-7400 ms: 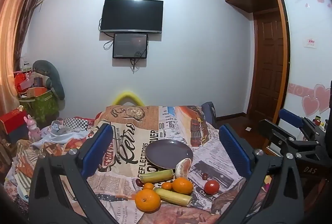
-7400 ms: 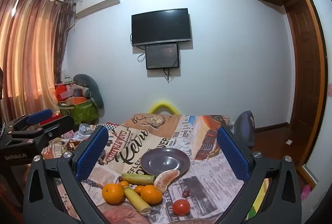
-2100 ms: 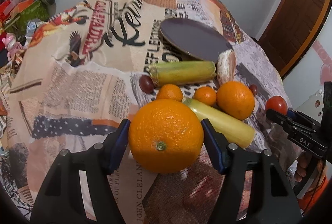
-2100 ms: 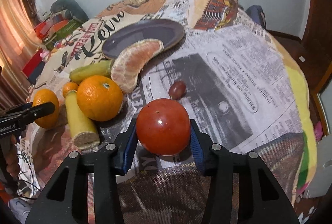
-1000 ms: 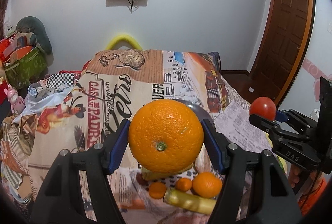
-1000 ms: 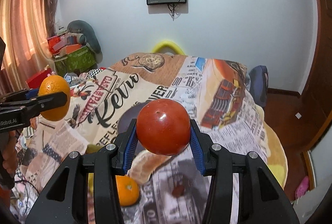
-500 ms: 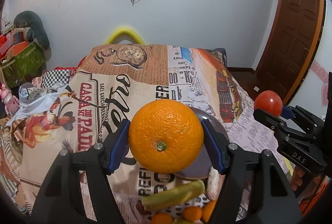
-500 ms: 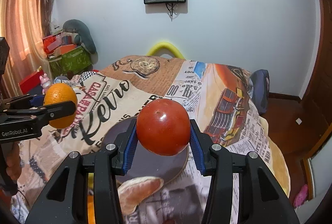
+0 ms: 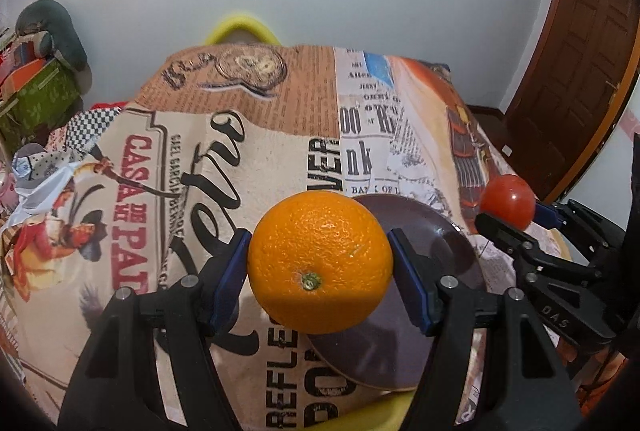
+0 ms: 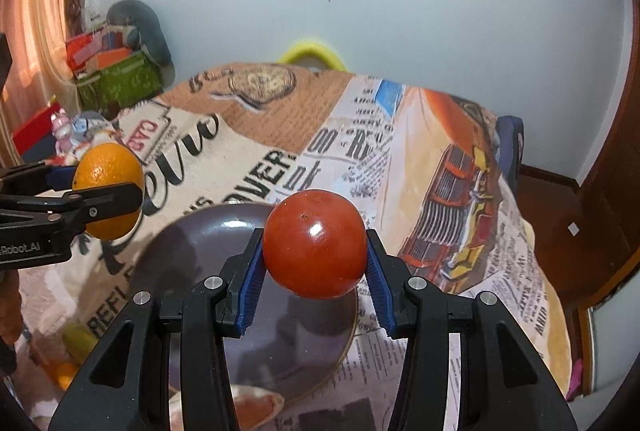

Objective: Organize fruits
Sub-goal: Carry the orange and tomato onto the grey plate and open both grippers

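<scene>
Orange (image 9: 320,263) clamped in left gripper (image 9: 320,271), held above the left edge of the dark plate (image 9: 420,351). Tomato (image 10: 315,243) clamped in right gripper (image 10: 314,267), above the plate's far right. Plate sits on the newsprint-cloth worktop (image 9: 240,159).

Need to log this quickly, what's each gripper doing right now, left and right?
Left gripper: closed on the orange, above the plate.
Right gripper: closed on the tomato.
</scene>
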Available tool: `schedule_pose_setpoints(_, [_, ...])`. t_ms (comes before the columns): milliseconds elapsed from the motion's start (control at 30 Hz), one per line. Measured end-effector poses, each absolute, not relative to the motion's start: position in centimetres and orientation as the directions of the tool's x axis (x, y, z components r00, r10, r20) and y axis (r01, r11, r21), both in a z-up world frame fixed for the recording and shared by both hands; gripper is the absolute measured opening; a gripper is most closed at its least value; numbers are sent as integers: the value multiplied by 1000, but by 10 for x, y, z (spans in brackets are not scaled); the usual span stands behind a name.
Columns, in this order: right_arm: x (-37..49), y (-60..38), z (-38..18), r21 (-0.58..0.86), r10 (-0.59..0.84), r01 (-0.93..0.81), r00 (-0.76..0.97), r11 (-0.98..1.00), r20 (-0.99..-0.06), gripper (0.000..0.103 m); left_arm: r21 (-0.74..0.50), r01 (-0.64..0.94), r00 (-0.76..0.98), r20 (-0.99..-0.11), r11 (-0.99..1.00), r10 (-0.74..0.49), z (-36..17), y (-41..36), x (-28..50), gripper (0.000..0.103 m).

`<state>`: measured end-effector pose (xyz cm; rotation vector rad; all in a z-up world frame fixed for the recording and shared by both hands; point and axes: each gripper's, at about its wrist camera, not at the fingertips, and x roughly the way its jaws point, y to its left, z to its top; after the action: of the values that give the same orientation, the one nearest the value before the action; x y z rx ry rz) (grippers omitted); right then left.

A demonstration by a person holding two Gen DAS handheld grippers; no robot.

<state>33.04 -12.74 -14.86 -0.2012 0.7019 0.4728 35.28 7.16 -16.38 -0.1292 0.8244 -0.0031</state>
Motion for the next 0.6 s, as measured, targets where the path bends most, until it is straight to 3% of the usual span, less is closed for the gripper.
schedule_pose_setpoints(600, [371, -109, -194, 17, 339, -533, 513, 846, -788, 44, -151, -14, 547, -829, 988, -119, -217, 59, 396, 68])
